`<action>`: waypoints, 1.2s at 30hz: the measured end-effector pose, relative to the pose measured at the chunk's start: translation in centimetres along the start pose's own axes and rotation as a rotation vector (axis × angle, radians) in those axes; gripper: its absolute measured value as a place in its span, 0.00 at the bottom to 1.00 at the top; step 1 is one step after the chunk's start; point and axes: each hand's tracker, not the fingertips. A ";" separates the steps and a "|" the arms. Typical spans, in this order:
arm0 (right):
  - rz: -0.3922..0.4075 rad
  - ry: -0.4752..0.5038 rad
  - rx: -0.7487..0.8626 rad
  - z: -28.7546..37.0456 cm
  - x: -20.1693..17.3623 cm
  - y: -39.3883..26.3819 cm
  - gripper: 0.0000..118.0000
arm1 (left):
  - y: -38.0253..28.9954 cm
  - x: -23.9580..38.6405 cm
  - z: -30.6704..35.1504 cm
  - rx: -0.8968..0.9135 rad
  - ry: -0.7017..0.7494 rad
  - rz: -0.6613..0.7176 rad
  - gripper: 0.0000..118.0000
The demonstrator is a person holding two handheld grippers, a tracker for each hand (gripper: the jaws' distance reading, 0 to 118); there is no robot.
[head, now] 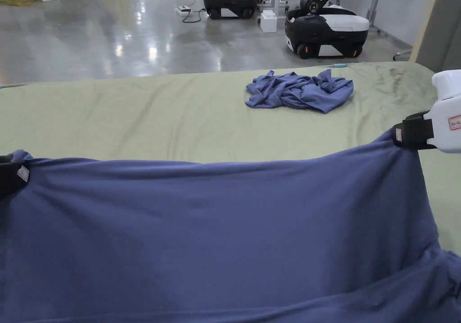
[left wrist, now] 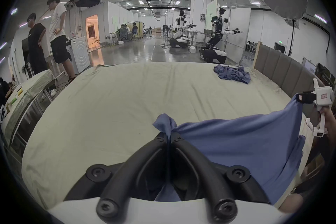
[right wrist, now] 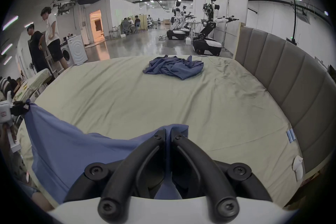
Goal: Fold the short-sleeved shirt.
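Pale green bedding covered the bed [head: 135, 112], with a grey padded headboard [right wrist: 283, 71] along one side and wheeled robots [head: 326, 29] parked on the polished floor beyond it. Over the near part of the bed, the blue short-sleeved shirt [head: 216, 229] hung stretched like a curtain between two corners. The left hand-held gripper [left wrist: 168, 134] had its jaws pressed together on one bunched corner, and the right hand-held gripper [right wrist: 168, 132] was likewise clamped on the opposite corner, with cloth running between its jaws. A second blue garment [head: 299, 91] lay crumpled on the bed's far side, well apart from the shirt.

The likeliest trouble seemed a slipped corner: each grip took only a small pinch of soft fabric, so a sharp tug or uneven lowering could free one side and let the shirt collapse into wrinkles. Laying it down too far across the bed might also drag it onto the crumpled garment
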 end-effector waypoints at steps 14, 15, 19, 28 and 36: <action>0.177 0.060 -0.108 11.4 -0.5 -15.8 0.05 | -14.6 -1.1 8.6 -0.174 -0.094 -0.032 0.00; 0.197 0.050 -0.151 10.9 -0.7 -17.1 0.05 | -15.7 -1.0 8.4 -0.195 -0.092 -0.036 0.00; 0.186 0.003 -0.167 10.5 -0.4 -21.3 0.05 | -19.0 -1.1 8.4 -0.261 -0.115 0.054 0.00; 0.220 -0.148 -0.080 8.6 0.2 -26.8 0.13 | -22.1 -2.1 8.6 -0.212 -0.133 0.143 0.08; -0.130 -0.151 0.016 17.2 0.9 -26.6 0.79 | -20.7 -3.1 17.6 -0.115 -0.302 0.292 0.98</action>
